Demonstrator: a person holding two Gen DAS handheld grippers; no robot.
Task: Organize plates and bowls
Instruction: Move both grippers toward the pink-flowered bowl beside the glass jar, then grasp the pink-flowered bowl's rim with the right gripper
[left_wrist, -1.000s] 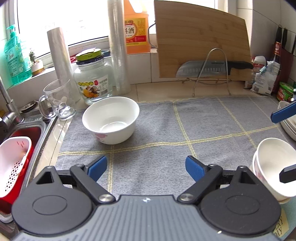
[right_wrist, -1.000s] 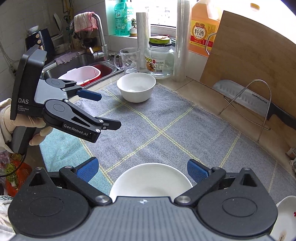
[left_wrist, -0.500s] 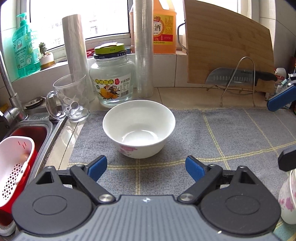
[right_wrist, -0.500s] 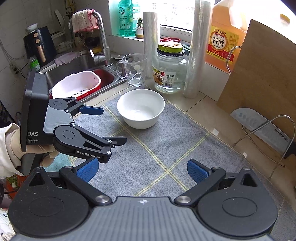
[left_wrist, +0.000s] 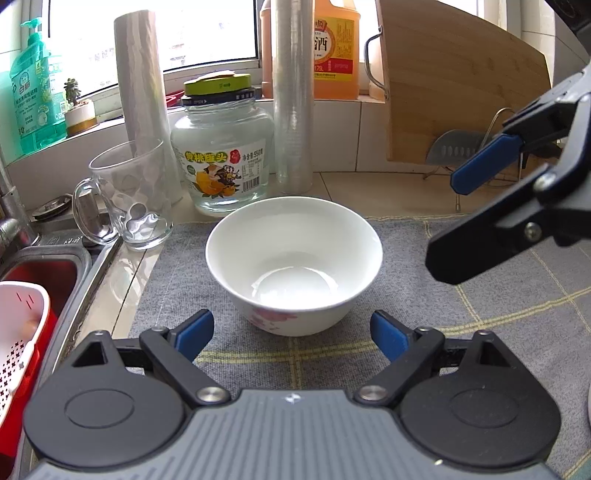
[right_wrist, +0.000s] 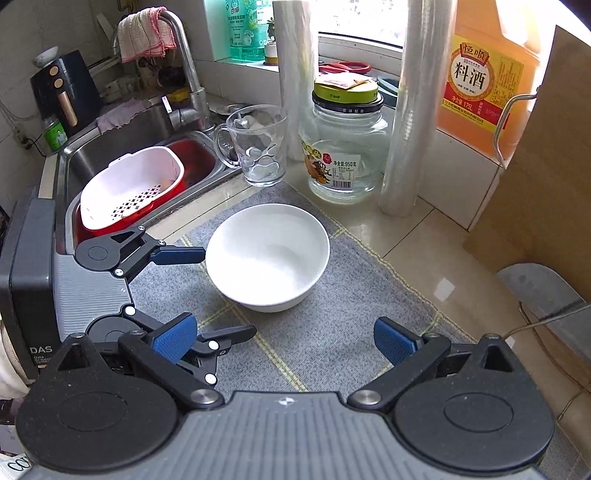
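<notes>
Left wrist: bowl (left_wrist: 293, 264) between spread tongs (left_wrist: 291, 334)

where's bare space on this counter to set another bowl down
Free: the grey mat right of the white bowl, up to the tile strip before the cutting board. Crowded: behind the bowl, where glass mug, jar and wrap rolls line up, and bowl's left, where the left gripper sits.
</notes>
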